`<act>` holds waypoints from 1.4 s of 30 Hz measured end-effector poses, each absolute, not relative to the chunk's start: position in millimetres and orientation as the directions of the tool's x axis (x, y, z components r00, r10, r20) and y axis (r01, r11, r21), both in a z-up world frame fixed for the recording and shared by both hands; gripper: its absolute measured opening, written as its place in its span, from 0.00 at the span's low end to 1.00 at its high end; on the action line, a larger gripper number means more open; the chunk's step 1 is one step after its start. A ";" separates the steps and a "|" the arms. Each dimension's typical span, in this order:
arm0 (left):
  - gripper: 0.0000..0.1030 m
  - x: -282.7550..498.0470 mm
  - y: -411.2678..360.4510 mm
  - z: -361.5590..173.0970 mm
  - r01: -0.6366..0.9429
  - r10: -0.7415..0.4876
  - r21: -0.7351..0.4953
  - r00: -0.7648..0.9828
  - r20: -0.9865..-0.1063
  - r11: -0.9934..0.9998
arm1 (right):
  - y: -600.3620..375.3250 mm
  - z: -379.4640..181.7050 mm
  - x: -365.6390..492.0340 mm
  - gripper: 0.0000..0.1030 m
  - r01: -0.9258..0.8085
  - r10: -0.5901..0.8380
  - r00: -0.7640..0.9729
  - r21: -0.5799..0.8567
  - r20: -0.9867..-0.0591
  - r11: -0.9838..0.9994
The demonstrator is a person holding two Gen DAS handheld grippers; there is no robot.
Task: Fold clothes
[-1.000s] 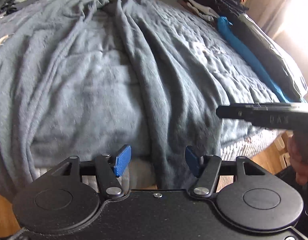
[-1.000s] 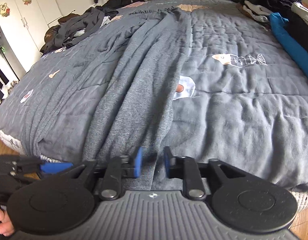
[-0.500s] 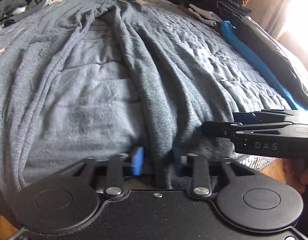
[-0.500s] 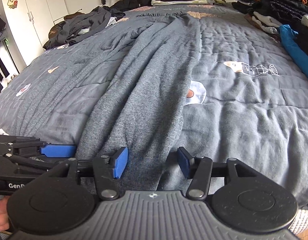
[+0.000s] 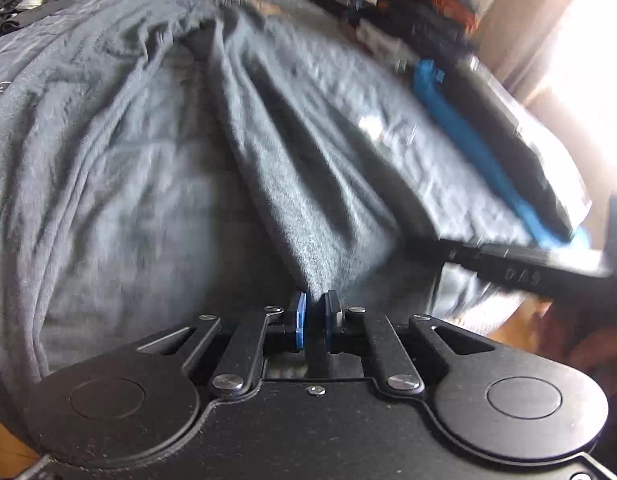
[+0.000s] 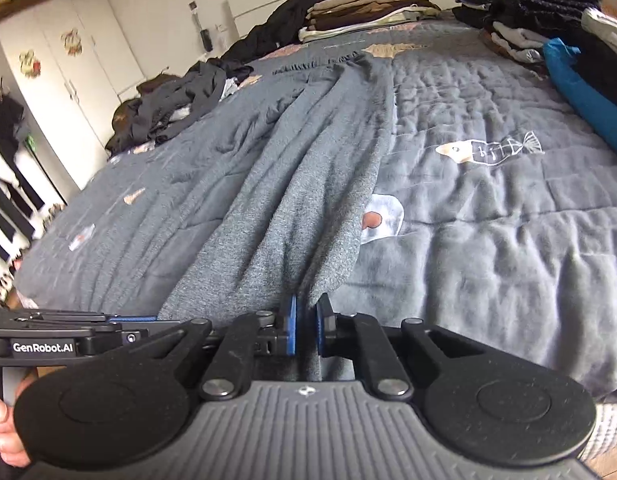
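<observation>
While the long grey knit garment (image 6: 308, 184) lies stretched lengthwise down the quilted grey bedspread (image 6: 488, 216), its near hem hangs over the bed edge and is caught by both tools. The right gripper (image 6: 305, 326) is clenched on a bunched fold of that hem, the blue pads pressed against the cloth with a ridge of fabric rising straight out from between them. The left gripper (image 5: 314, 320) is likewise pinched tight on the same garment (image 5: 300, 200), which fans away ahead of it in deep pleats; this view is blurred.

Seen from the right tool, the left one lies just to its left at the bed edge, with fingers of the person's hand (image 6: 2, 432) showing below it. From the left tool, the right one's black body (image 5: 516, 268) juts in just to its right, touching the garment's edge.

Ahead of the right gripper and to its right, a fish print (image 6: 490, 148) marks the bedspread, and further right lies a bright blue cloth (image 6: 580, 92). Far ahead sit a folded stack (image 6: 364, 12) and a loose dark heap (image 6: 176, 108).
</observation>
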State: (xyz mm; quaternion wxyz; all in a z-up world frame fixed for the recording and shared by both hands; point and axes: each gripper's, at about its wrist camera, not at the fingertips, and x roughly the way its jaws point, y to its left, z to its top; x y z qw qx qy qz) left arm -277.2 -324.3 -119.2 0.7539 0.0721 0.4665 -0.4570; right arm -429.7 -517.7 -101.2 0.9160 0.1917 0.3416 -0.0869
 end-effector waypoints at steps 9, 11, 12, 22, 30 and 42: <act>0.11 -283.4 -320.5 -116.4 0.777 -0.573 -0.214 0.219 -0.790 0.592 | -515.2 -121.6 -427.5 0.13 0.323 -0.081 0.631 0.166 -0.772 0.932; 0.15 -272.5 -319.7 -95.7 0.769 -0.614 -0.226 0.258 -0.746 0.598 | -518.4 -112.1 -434.8 0.14 0.342 -0.112 0.642 0.152 -0.758 0.927; 0.29 -267.6 -321.2 -87.9 0.767 -0.629 -0.225 0.279 -0.726 0.601 | -520.6 -106.2 -438.9 0.14 0.352 -0.130 0.657 0.149 -0.743 0.924; 0.62 -218.2 -394.8 -80.1 0.803 -0.657 -0.130 0.369 -0.658 0.582 | -543.5 -89.8 -366.5 0.31 0.260 -0.116 0.737 0.120 -0.666 0.958; 0.61 -168.1 -411.1 -99.3 0.786 -0.620 -0.107 0.387 -0.683 0.609 | -589.0 -115.7 -308.9 0.36 0.320 -0.162 0.675 0.087 -0.720 0.943; 0.09 -140.6 -421.5 -120.5 0.767 -0.628 -0.224 0.281 -0.726 0.602 | -595.4 -134.7 -270.5 0.06 0.337 -0.134 0.655 0.129 -0.743 0.933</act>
